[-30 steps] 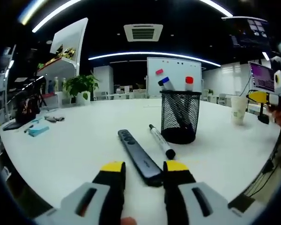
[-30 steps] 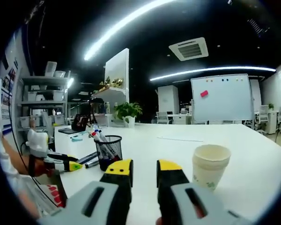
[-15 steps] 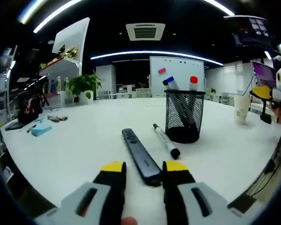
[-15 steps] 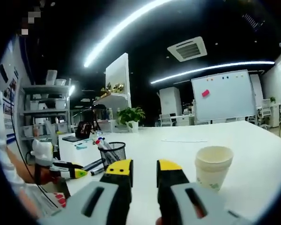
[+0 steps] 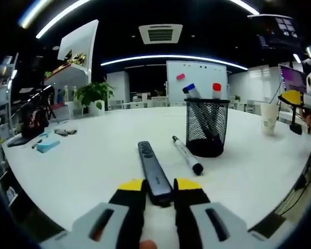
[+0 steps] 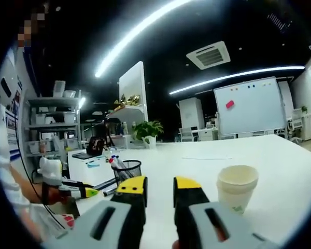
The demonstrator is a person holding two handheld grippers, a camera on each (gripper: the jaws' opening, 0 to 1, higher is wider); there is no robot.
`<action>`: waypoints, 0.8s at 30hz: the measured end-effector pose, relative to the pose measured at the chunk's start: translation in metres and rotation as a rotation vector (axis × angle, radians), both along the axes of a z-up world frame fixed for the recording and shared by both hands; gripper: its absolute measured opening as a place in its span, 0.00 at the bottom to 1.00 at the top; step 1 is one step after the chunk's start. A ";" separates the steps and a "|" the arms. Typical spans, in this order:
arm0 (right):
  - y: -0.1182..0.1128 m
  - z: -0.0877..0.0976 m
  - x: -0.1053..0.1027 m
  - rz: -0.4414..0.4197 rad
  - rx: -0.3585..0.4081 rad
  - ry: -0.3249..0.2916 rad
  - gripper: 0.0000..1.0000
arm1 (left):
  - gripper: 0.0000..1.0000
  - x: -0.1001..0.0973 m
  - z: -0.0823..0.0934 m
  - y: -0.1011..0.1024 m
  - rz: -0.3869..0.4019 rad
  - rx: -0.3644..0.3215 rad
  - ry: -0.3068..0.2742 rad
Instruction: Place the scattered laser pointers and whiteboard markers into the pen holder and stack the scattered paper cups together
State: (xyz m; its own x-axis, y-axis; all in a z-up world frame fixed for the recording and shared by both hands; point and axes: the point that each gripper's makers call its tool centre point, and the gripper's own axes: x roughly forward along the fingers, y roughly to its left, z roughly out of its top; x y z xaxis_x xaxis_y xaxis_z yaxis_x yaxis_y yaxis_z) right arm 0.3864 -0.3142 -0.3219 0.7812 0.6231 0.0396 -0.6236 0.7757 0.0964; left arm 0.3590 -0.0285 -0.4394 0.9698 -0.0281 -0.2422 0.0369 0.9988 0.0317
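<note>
Surface [image 5: 83, 161]: a big white one. It carries all the things.
Pen holder [image 5: 206, 127]: a black mesh cup standing upright, away from the near edge of the surface. Two markers with a blue cap and a red cap already stick out of it, so part of the job looks done.
Paper cup [image 6: 237, 188]: one stands upright just past the right gripper [image 6: 159, 191], a bit to its right. I see one cup here, and it may be more than one; I cannot tell. Stacking may be left to do.
Laser pointer [image 5: 152, 171]: long and dark, lying flat near the near edge of the surface. It is not in the holder yet.
Whiteboard marker [image 5: 187, 154]: lying flat between the laser pointer and the pen holder, near both. It is not in the holder yet.
Left gripper [image 5: 158, 194]: its fingers are apart, one on each side of the near end of the laser pointer. They are not squeezing it yet, I think.
Right gripper: its fingers are apart and hold nothing.
Left to do: pointer and marker into the holder, then the cups.
</note>
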 end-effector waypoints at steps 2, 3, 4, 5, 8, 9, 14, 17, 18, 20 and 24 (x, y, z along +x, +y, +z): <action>0.003 -0.003 -0.001 0.006 -0.022 0.000 0.19 | 0.22 0.000 0.000 0.001 0.002 0.002 0.000; 0.004 -0.004 -0.002 0.010 -0.029 0.000 0.19 | 0.21 0.001 0.000 0.002 0.004 0.002 0.000; 0.004 -0.004 -0.002 0.013 -0.032 0.000 0.19 | 0.21 0.000 0.000 0.003 0.006 0.002 0.000; 0.005 -0.005 -0.002 0.016 -0.037 0.000 0.19 | 0.21 0.000 0.000 0.003 0.005 0.002 -0.001; 0.007 -0.007 -0.002 0.027 -0.053 0.002 0.19 | 0.21 0.001 0.000 0.003 0.000 0.000 -0.005; 0.007 -0.008 -0.001 0.025 -0.063 0.001 0.19 | 0.21 0.001 0.001 0.003 -0.001 0.000 -0.005; 0.009 -0.010 -0.001 0.027 -0.078 0.006 0.19 | 0.20 -0.001 0.001 0.007 0.005 0.001 -0.003; 0.010 -0.012 0.000 0.026 -0.084 0.009 0.19 | 0.20 -0.002 0.000 0.009 0.005 0.005 -0.005; 0.010 -0.012 0.001 0.026 -0.086 0.010 0.19 | 0.20 -0.002 0.000 0.009 0.004 0.009 -0.007; 0.009 -0.013 0.002 0.026 -0.090 0.012 0.19 | 0.20 -0.002 0.000 0.010 0.002 0.016 -0.009; 0.011 -0.012 0.003 0.029 -0.091 0.011 0.19 | 0.20 -0.002 0.002 0.012 -0.004 0.038 -0.018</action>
